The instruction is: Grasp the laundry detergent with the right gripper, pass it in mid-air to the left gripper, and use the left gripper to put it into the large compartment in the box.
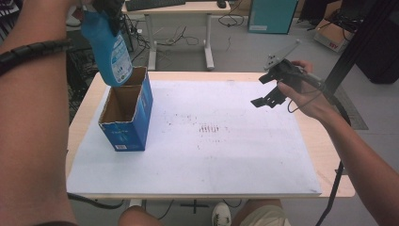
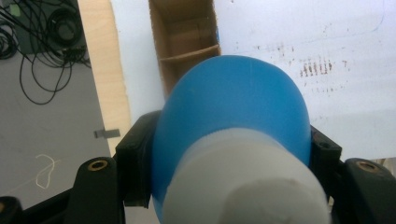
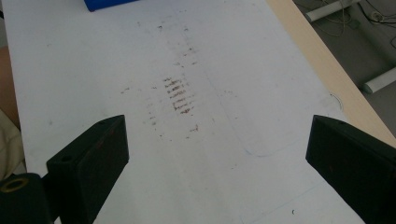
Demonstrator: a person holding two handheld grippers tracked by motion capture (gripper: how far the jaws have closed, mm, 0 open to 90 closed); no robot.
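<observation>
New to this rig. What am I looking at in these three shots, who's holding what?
There is no robot here: a person sits at a table and holds a two-jaw hand gripper in each hand.

The high view looks down from above the person. The other two pictures come from cameras riding on each gripper, looking along its black jaws.

On the light wooden table lies a white sheet with brown smudges. An open blue cardboard box stands on it near the left edge.

The left gripper is shut on a blue plastic bottle with a white cap, lifted above the box; the left gripper view looks past the bottle into the box.

The right gripper hangs open over the sheet's right side, with nothing between its jaws.
</observation>
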